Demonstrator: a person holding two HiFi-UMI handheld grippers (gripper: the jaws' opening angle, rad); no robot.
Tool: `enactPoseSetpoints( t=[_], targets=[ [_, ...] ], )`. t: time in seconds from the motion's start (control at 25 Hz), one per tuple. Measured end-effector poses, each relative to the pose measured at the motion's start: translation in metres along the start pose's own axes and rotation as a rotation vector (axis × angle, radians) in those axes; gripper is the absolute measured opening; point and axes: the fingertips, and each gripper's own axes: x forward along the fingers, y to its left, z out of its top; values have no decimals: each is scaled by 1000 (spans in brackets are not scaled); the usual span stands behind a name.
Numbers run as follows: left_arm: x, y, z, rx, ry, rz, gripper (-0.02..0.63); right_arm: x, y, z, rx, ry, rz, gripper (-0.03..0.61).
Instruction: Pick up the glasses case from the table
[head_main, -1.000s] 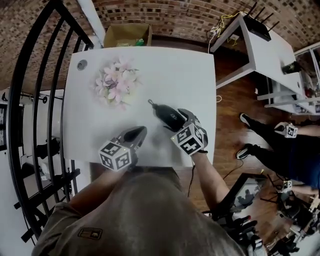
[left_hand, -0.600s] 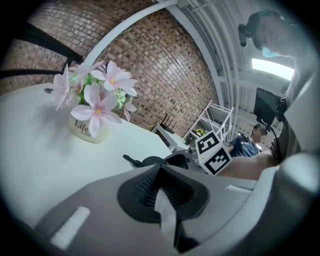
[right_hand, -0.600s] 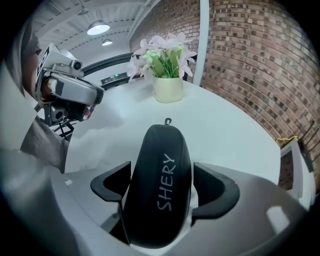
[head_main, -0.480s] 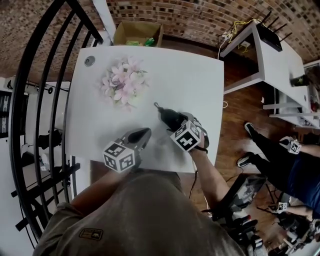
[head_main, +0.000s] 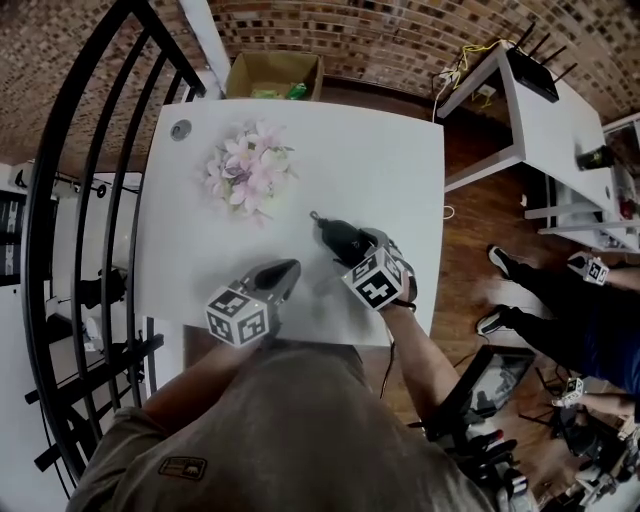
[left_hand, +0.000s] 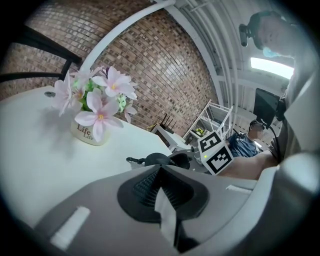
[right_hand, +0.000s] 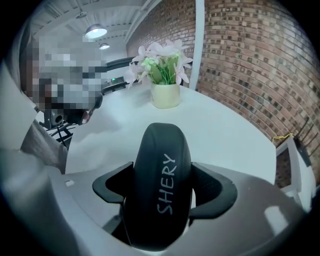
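Your right gripper (right_hand: 162, 170) has just been closing and now squeezes the black oval glasses case (right_hand: 161, 142) near the cream pot of pink flowers (right_hand: 165, 92). Your left gripper (left_hand: 160, 171) is closed and empty.

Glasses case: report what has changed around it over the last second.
The jaws of the right gripper have just been closing around the glasses case, which stands between them; whether they press it yet is unclear. The case has not left the table. The left gripper stays shut near the table's front edge, and the flower pot is where it was.
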Motion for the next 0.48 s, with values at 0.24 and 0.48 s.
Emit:
enactPoseSetpoints(
  t=[0.24,0.48],
  targets=[
    [-12,-3,8,34,-13,-29,0,-34,7,32,145,-211,-57,370],
    [-35,-11,26,79,-59,-68,0,-82,27,64,276,-404,-84,370]
  ],
)
